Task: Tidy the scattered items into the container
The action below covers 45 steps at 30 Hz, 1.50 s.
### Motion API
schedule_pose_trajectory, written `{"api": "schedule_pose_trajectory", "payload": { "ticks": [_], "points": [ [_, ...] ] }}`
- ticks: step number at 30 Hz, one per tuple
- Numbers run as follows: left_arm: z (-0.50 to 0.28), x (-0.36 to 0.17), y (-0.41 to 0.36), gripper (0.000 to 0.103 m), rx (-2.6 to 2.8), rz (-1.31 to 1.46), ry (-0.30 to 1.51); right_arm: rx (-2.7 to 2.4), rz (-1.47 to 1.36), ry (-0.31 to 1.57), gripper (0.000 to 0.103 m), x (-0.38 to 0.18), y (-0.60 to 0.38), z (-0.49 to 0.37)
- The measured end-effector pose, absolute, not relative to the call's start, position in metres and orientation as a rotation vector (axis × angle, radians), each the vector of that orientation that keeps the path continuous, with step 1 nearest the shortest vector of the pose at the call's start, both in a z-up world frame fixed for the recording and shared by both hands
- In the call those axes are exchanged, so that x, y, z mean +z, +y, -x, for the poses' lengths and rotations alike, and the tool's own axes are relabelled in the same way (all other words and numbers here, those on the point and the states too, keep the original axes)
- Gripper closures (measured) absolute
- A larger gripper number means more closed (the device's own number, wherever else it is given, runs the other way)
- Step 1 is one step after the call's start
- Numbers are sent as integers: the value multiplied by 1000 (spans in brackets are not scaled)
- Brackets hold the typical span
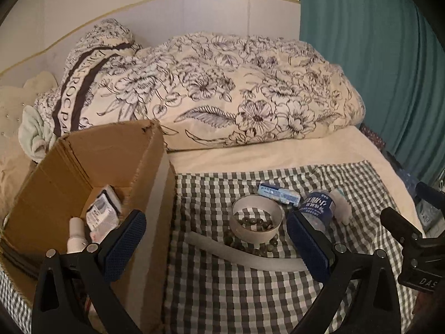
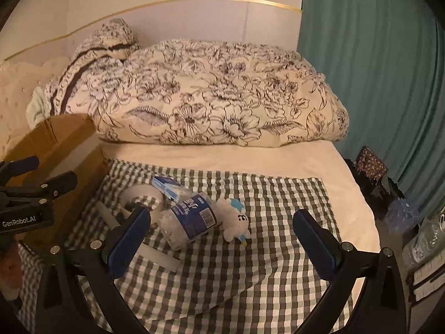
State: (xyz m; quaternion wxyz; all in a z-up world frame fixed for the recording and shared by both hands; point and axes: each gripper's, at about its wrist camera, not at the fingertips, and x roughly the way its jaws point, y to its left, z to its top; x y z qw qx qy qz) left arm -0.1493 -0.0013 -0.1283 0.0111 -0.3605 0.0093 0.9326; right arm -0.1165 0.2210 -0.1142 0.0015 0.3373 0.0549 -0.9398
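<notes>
We judge the next pick is the plastic bottle (image 2: 189, 221), lying on its side on the checked cloth (image 2: 264, 272) of the bed: we should close across its body, not the label end, then carry it left to the cardboard box (image 1: 83, 164). Right claw (image 2: 222, 239) is spread wide and empty. Left claw (image 1: 215, 246) is likewise wide, empty, seemingly straddling the box wall, beside the tape roll (image 1: 257, 222).
</notes>
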Motion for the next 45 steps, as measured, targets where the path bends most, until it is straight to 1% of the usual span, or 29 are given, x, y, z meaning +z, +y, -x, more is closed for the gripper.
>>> {"api": "schedule_pose_trajectory", "payload": {
  "ticks": [5,9,13,14,15,16,20,25,31,39,45],
  "points": [
    [165,-150,5,0,2892,1187,54,-2932,-1119,191,0,-131,223,129],
    [172,-158,14,0,2944,1153,166,-2913,-1150,195,0,-139,227,136],
    [180,-159,19,2,2962,1118,187,-2925,-1182,183,0,-147,238,141],
    [181,-158,20,4,2968,1103,192,-2932,-1195,167,0,-149,243,143],
    [182,-158,22,11,2965,1091,206,-2936,-1204,152,0,-151,246,144],
    [184,-159,25,15,2954,1093,213,-2937,-1208,137,0,-152,249,144],
    [197,-174,30,15,2918,1158,199,-2933,-1222,121,1,-157,254,148],
    [214,-199,30,20,2887,1274,173,-2916,-1250,136,2,-166,257,152],
    [225,-215,29,20,2876,1323,168,-2890,-1323,116,9,-185,265,161],
    [236,-232,29,20,2861,1378,169,-2864,-1374,82,9,-209,271,179],
    [245,-244,27,30,2840,1423,147,-2840,-1395,115,10,-223,267,193]
  ]
}}
